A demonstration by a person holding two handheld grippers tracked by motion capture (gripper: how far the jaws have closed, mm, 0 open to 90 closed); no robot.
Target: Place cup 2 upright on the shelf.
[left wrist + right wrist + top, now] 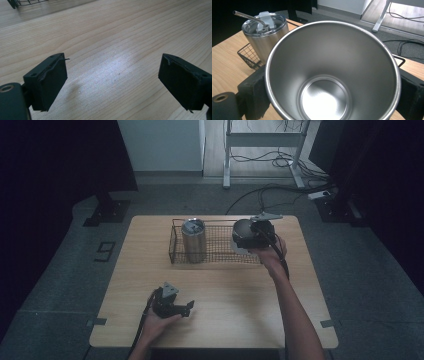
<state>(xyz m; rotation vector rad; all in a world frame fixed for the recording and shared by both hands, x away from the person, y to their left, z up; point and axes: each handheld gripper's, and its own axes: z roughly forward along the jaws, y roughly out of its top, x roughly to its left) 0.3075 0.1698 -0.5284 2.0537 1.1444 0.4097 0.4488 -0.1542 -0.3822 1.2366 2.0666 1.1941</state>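
Note:
A black wire basket (220, 251) stands at the back of the wooden table (235, 295). In its left end a steel tumbler (193, 240) stands upright, with a clear lid and a metal straw (247, 16). My right gripper (252, 236) is shut on a second steel tumbler (243, 232) and holds it over the basket's right end. That tumbler (332, 75) has no lid and is empty inside, with one black jaw on each side of its wall. Near the table's front left, my left gripper (187, 308) is open over bare wood, nothing between its jaws (112, 85).
A basket corner (15, 3) shows at the top left of the left gripper view. Behind the table are a white desk frame (227, 165) and loose cables (270, 160) on the floor. Dark stands flank the table at both sides.

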